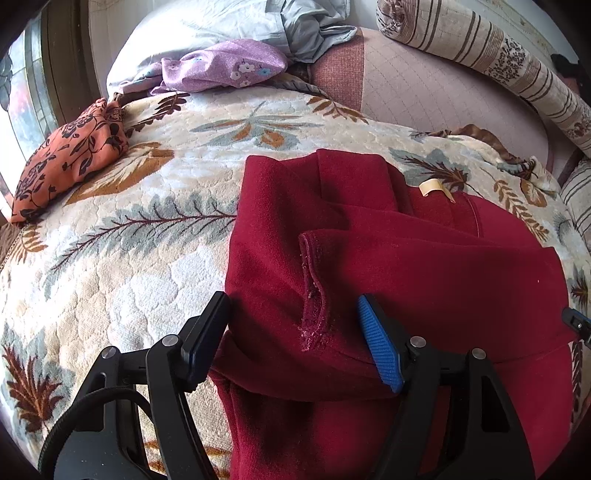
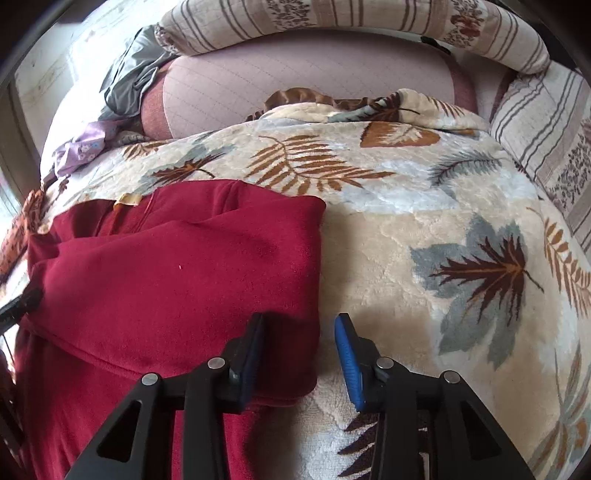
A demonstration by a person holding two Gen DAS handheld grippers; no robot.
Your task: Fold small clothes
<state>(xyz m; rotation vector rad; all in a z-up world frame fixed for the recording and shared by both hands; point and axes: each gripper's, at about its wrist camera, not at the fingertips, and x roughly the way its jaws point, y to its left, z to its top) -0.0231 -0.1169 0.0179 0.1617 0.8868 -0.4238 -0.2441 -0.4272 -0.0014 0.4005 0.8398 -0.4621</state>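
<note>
A: Where the dark red fleece garment (image 1: 388,266) serves as our landmark, we enter it first: it lies partly folded on the cream plush blanket with brown and grey leaf print (image 1: 140,229), a pale label (image 1: 430,186) showing at its far edge.

B: We log the left gripper (image 1: 295,332) next, black with blue ribbed pads. Its jaws stand wide, straddling the garment's near left part, with a frayed hem (image 1: 314,291) between them; we see no pad pressing on cloth.

A: We list the right gripper (image 2: 299,350) at the garment's right edge. Jaws partly apart, the left pad over red cloth, the right pad over bare blanket, the edge between them, nothing clamped.

B: Left of the garment and well apart, we record an orange cloth with black flower print (image 1: 70,155).

A: Beyond the garment, we note a lilac cloth with small flowers (image 1: 225,66), a pale blue-grey cloth (image 1: 295,26), and a striped beige bolster (image 1: 498,62).
</note>
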